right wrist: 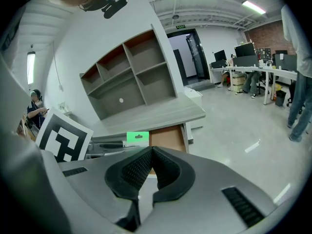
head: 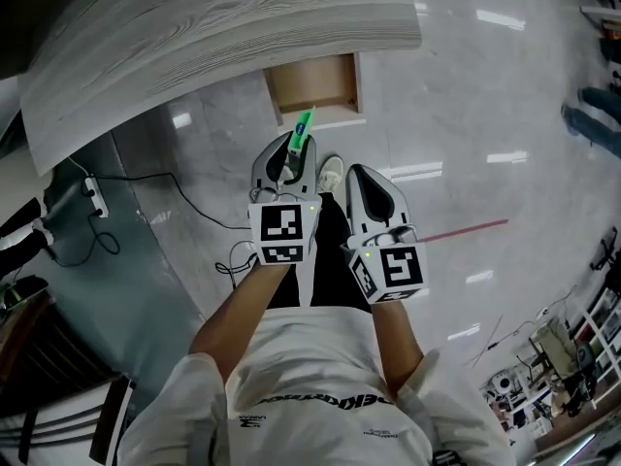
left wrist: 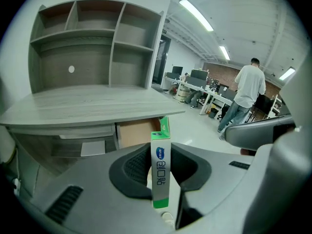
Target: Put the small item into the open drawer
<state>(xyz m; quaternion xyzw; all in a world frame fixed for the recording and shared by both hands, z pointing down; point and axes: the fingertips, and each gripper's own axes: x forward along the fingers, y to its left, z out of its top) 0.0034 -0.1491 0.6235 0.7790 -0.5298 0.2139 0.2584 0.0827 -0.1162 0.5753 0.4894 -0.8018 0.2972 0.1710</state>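
1. The left gripper (head: 291,163) is clamped on the small item, a slim green-and-white box (head: 303,129). The pads press its broad faces, and the green hang-tab end sticks out past the fingertips.
2. The right gripper (right wrist: 149,152) has its jaws closed together with nothing between them. It rides just beside the left one, on its right.
3. The open drawer (head: 312,83) is pulled out from under the desk (head: 194,37), dead ahead of the left gripper.
4. The box's long axis runs along the jaws and points straight at the drawer mouth.
5. In the head view the tab end lines up with the drawer's front lip. I can't tell the height gap from above, but in the left gripper view the drawer sits behind and lower than the tab.
6. My call is that the left hand does the drop by going forward and down until the box is over the drawer floor, then releasing. The right gripper isn't needed.
7. The risk is the tab clipping the front lip or the desk edge.
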